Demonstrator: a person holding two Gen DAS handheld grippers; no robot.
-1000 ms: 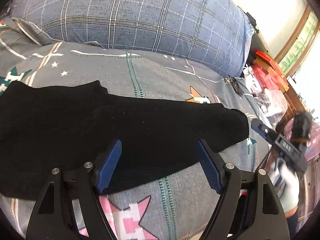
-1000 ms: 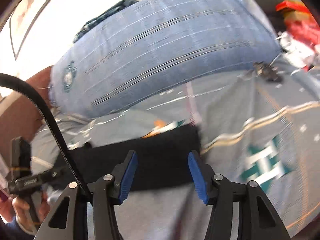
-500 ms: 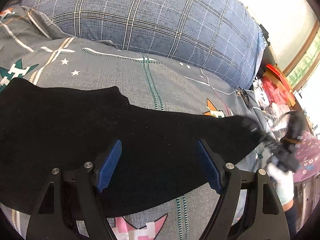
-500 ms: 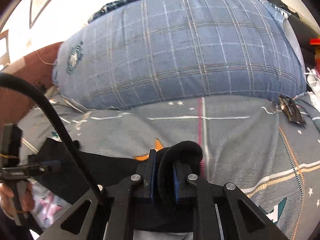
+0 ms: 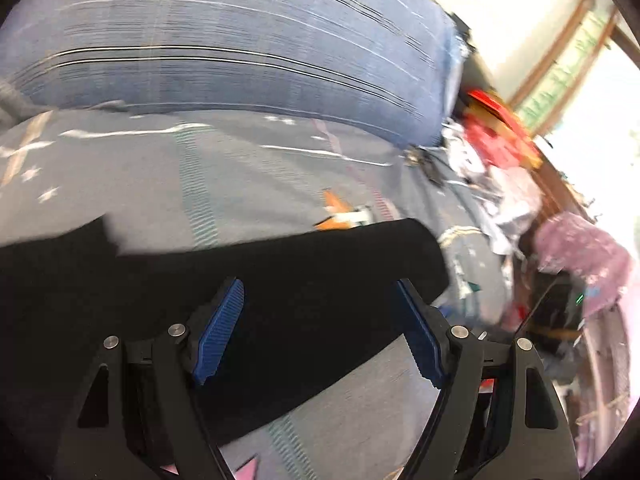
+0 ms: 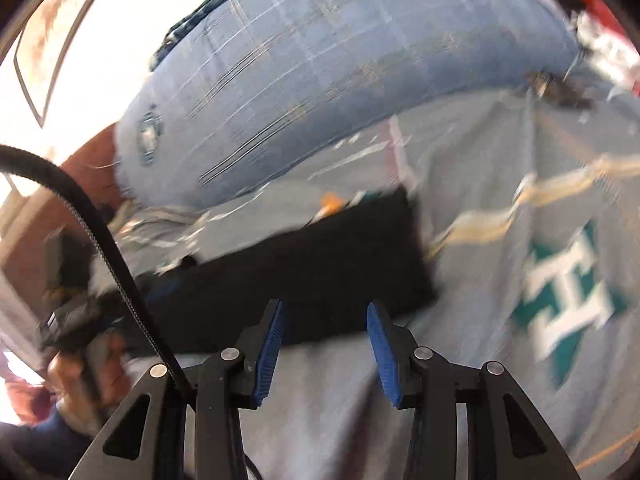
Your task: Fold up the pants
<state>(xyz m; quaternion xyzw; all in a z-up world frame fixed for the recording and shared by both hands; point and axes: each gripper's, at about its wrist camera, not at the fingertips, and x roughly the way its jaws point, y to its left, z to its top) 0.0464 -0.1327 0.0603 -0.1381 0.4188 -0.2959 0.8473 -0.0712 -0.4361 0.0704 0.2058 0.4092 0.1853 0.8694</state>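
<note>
Black pants [image 5: 256, 292] are lying in a long, flat, matte band across a gray printed bedsheet [image 5: 256, 176], in front of a plump blue plaid pillow [image 5: 224, 40]. Both the left gripper [image 5: 316, 320] and the right gripper [image 6: 325, 336] are hovering with ribbed blue pads [image 5: 218, 332] spread wide, gripping nothing.

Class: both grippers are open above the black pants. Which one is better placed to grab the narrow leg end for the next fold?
Probably the right gripper: the pants leg end lies just ahead of its open jaws. The left gripper sits farther along the leg.
</note>
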